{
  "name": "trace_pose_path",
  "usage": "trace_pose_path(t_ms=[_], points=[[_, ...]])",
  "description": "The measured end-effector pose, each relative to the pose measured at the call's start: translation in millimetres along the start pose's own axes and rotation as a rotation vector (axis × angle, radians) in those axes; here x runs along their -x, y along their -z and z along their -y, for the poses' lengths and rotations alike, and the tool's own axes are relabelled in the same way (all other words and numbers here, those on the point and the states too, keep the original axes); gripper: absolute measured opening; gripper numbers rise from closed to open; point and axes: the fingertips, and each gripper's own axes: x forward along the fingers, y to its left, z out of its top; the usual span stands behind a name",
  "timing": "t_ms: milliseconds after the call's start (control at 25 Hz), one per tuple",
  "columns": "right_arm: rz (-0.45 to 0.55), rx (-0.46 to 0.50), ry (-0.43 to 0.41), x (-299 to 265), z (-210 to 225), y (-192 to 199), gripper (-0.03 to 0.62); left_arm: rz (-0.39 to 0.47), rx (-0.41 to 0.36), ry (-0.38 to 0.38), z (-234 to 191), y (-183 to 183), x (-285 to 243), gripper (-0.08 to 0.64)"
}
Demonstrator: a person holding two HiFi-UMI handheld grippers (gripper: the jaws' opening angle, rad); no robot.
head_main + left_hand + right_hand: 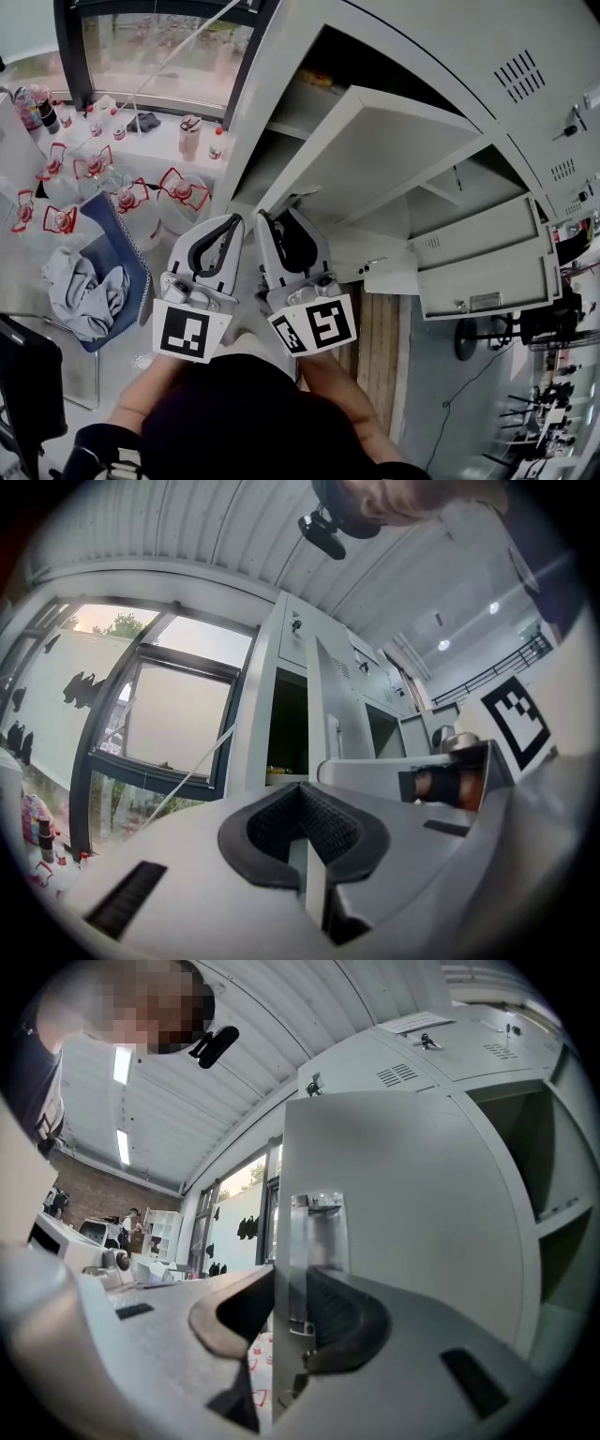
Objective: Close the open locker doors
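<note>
A tall grey locker door (394, 141) stands swung out from the locker bank, with dark shelves behind it. In the head view my right gripper (278, 217) is at the door's free edge. In the right gripper view that edge runs between the jaws, and my right gripper (291, 1279) is shut on it, just below the door's metal latch plate (314, 1241). My left gripper (234, 223) hangs just left of it, clear of the door, its tips together with nothing in them. The left gripper view looks over the left gripper (300, 787) at the locker opening (286, 724).
Two lower locker doors (483, 267) hang open at the right. A window sill with bottles (187, 131) lies to the left. Red-and-clear items (122, 192) and a blue seat with grey cloth (84, 291) are on the floor there. A key (570, 131) sticks from a shut locker.
</note>
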Motion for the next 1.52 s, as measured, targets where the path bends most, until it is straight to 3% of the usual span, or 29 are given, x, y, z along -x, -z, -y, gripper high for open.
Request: trace_pose_path(t_ms=[1520], points=[[-0.001,-0.002,0.014,-56,19,9,0.089,-0.027,0.019,-0.006,-35,14,-30,0.003]])
